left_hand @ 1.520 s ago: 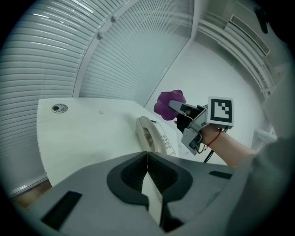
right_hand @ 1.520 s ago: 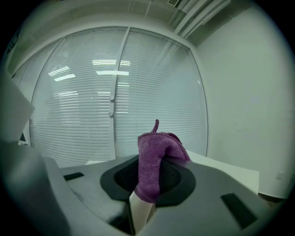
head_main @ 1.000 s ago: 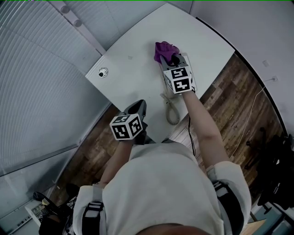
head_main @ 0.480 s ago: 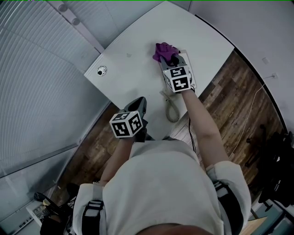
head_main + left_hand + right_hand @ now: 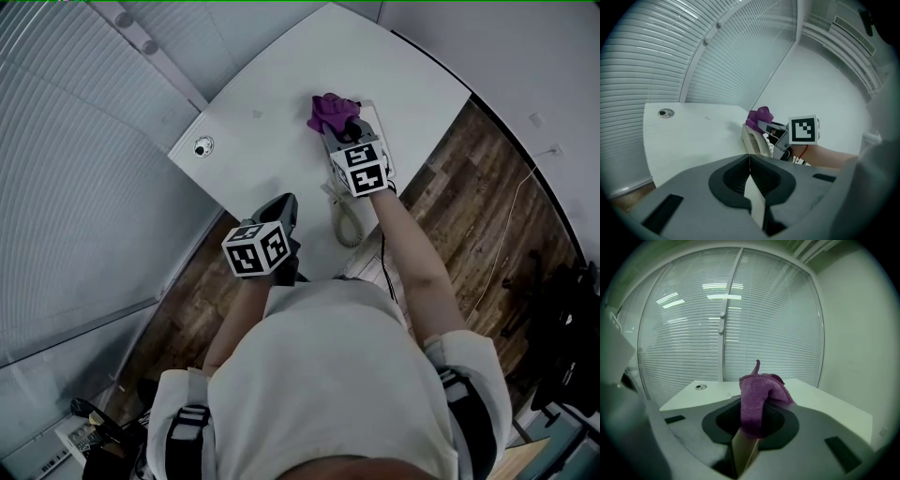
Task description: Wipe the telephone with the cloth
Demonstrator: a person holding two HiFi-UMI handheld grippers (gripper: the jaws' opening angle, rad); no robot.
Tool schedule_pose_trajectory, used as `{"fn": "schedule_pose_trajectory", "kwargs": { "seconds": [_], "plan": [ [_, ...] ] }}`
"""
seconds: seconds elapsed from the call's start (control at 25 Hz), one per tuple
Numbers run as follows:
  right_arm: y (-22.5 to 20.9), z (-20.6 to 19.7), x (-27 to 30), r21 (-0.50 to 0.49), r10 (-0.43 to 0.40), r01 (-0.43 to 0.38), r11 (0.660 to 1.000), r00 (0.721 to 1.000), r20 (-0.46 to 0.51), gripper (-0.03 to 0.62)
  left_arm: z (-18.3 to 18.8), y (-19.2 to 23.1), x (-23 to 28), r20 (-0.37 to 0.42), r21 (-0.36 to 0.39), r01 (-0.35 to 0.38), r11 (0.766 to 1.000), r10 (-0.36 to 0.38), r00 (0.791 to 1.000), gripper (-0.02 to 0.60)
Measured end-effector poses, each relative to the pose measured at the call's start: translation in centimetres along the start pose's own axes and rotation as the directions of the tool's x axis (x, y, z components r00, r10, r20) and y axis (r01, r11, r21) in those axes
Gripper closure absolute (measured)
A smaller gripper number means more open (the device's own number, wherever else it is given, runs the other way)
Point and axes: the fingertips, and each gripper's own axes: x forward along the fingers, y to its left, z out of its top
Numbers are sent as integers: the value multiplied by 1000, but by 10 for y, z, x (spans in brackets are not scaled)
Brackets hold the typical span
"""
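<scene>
Right tool (image 5: 345,129), clamped on purple cloth (image 5: 328,111), edged down-frame. Telephone (image 5: 349,219) directly beneath, long axis toward person. Left tool (image 5: 284,208) jaws together, empty, farther off.

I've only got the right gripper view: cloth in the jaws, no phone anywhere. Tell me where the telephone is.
Observer: The telephone sits right below the right gripper, under your frame. The cloth is over its far end, but I can't confirm contact.
Operator: Report the left gripper.
Observer: The left gripper is shut on nothing and is held over the near edge of the table, apart from the phone.
Operator: Find the handset.
Observer: What looks like the handset lies on the table, nearer the person than the right gripper.
</scene>
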Motion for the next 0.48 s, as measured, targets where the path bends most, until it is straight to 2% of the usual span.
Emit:
{"fn": "schedule_pose_trajectory", "kwargs": {
  "seconds": [0.48],
  "plan": [
    [19, -18, -33, 4, 40, -40, 999, 999, -1, 511, 5, -11, 10, -6, 25, 23, 999, -23, 1000, 560]
  ]
}}
